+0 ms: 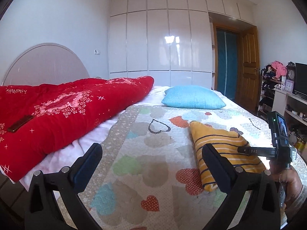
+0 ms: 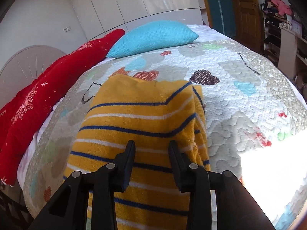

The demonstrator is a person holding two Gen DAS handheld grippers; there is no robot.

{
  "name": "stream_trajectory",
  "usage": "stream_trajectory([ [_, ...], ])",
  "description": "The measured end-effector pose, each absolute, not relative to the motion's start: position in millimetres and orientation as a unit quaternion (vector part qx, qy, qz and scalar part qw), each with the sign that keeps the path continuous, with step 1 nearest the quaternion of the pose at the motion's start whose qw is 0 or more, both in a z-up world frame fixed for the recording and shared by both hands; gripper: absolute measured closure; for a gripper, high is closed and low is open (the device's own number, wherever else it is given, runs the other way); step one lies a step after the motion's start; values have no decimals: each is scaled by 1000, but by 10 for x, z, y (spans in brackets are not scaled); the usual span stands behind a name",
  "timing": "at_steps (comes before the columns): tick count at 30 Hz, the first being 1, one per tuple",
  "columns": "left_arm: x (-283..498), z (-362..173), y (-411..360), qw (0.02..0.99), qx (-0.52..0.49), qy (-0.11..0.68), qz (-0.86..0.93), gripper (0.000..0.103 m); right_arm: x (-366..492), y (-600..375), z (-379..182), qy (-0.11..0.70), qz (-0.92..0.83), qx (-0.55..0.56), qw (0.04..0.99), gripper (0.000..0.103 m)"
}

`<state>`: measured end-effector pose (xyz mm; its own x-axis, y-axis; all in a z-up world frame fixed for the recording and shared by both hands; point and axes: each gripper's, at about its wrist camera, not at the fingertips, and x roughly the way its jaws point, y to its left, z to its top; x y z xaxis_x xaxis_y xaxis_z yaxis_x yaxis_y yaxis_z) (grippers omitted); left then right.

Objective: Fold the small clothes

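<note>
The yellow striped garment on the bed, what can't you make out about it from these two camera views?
- Left wrist view: the near right edge of the yellow striped garment is hidden behind the left gripper finger and the right-hand device.
- Right wrist view: its near end is covered by the right gripper and cut by the bottom edge.
- Garment type: folded, so unclear.

We see the striped garment (image 2: pixel 138 118) as fuzzy, matt knit cloth. Under it, our quilted bedspread (image 2: pixel 239 80) looks puckered and stitched. The blue pillow (image 1: pixel 192 97) shows a waffle weave, the red blanket (image 1: pixel 63 113) a plush nap, the wardrobe doors (image 1: pixel 159 42) a mirror gloss.
</note>
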<state>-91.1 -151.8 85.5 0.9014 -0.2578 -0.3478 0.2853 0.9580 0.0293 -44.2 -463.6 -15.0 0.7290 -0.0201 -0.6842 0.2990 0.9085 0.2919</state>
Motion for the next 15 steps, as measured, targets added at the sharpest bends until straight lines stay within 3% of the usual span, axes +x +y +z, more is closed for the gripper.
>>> stream_trajectory([
  [5,-860,585,-1787,956,56,244,-154,0,-972,-4475,14,330,-121,143,925,41],
  [15,-942,171,-2218,924,105,327,-166,0,-1470,-4378,-83,334,-147,118,924,37],
])
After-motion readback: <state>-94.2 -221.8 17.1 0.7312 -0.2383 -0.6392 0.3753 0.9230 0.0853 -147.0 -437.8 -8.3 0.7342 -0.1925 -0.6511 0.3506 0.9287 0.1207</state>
